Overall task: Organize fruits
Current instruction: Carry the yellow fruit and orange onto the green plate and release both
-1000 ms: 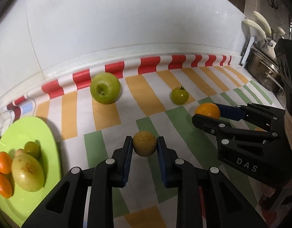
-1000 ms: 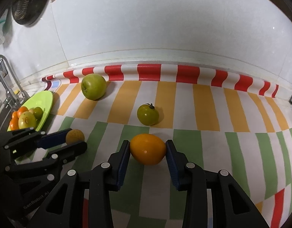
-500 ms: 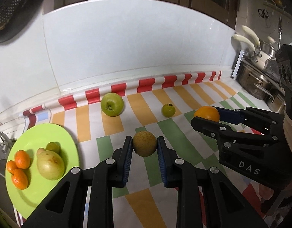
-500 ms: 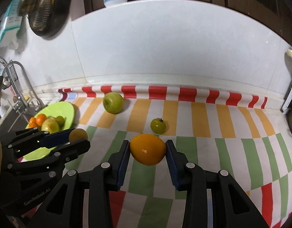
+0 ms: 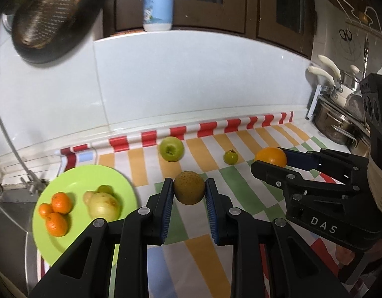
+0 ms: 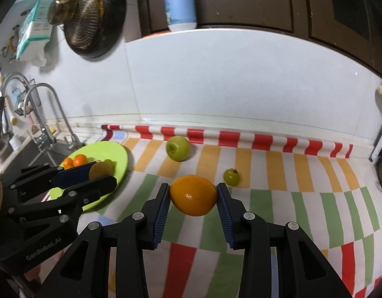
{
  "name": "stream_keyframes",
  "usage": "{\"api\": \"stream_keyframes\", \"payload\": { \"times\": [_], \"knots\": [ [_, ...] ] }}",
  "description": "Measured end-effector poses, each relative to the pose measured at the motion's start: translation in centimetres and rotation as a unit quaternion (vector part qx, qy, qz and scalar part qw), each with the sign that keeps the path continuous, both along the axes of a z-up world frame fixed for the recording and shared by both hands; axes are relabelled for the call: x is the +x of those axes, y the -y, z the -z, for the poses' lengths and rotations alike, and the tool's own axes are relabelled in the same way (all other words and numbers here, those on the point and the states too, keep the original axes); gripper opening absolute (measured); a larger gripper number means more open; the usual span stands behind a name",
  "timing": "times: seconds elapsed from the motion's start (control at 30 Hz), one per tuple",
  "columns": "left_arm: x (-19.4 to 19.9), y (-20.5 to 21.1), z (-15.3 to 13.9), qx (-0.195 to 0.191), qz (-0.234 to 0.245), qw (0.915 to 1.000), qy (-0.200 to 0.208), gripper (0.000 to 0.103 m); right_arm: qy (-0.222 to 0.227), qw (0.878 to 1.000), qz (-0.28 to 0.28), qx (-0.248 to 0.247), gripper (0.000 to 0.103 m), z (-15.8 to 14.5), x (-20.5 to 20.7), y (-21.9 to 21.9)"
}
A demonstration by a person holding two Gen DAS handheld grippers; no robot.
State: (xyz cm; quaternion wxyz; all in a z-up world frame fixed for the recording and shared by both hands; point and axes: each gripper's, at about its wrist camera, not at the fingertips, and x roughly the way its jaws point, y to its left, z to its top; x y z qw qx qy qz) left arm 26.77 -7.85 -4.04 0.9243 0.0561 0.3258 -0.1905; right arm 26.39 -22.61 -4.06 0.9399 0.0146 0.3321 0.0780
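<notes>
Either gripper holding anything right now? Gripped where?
Left gripper clamps a brownish round fruit across its sides. Right gripper clamps the orange across its sides. Both are clear of the cloth.

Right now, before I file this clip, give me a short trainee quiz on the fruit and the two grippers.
1. True or false: the left gripper is shut on the round brownish-yellow fruit.
2. What does the right gripper hold? A) large green apple B) glossy orange fruit C) small mandarin
3. How many small orange mandarins lie on the lime-green round plate?

Key: 1 true. 2 B, the glossy orange fruit; the large green apple lies on the striped cloth. 3 three.
</notes>
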Motion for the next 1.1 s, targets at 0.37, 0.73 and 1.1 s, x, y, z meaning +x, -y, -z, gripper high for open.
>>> {"api": "stream_keyframes", "payload": {
  "times": [0.37,0.73,1.1],
  "knots": [
    [-1.9,-3.1,-2.1,-0.007,-0.040,0.9987,0.029,0.026,0.026,0.999,-0.044,-0.006,0.039,-2.2,-0.8,-3.2],
    [-3.6,-6.3,-2.8,-0.010,-0.087,0.9953,0.041,0.026,0.045,0.995,-0.089,-0.009,0.039,-3.6,-1.1,-6.5],
    [-4.2,-10.2,-2.4,-0.006,-0.137,0.9899,0.038,0.026,0.040,0.989,-0.144,-0.003,0.039,-3.3,-0.1,-10.5]
  ]
}}
